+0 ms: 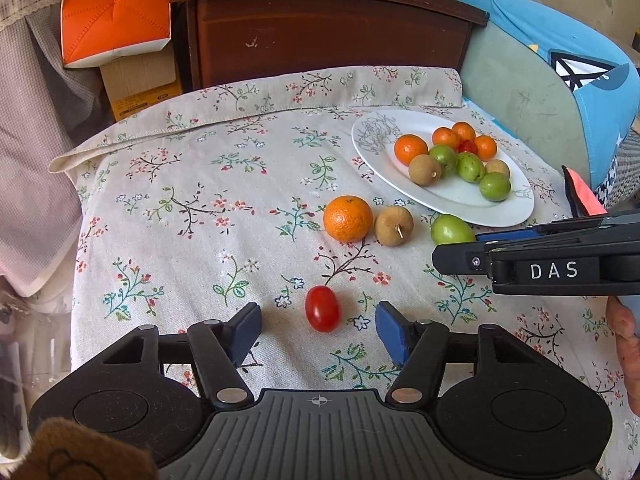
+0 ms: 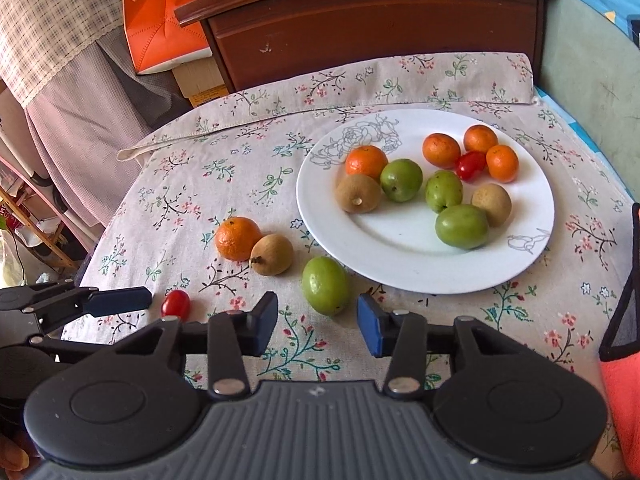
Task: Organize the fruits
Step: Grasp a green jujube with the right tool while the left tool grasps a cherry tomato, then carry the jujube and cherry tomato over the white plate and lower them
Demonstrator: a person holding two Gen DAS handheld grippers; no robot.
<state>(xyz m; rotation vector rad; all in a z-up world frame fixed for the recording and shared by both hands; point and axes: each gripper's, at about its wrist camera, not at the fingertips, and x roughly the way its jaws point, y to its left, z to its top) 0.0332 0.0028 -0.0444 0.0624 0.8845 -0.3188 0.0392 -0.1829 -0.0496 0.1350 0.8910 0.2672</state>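
A white plate (image 2: 400,264) holds several oranges, green fruits, brown longans and a cherry tomato. On the floral cloth lie a loose orange (image 1: 347,218), a brown longan (image 1: 393,225), a green fruit (image 2: 325,285) and a red cherry tomato (image 1: 322,308). My left gripper (image 1: 318,330) is open, its jaws either side of the cherry tomato, just short of it. My right gripper (image 2: 317,322) is open, with the green fruit just ahead between its fingertips. The right gripper also shows in the left wrist view (image 1: 540,260).
A dark wooden cabinet (image 1: 328,36) stands behind the cloth-covered table. An orange carton (image 1: 114,12) sits on cardboard boxes at the back left. A blue cushion (image 1: 560,60) lies at the right. The plate also shows in the left wrist view (image 1: 460,200).
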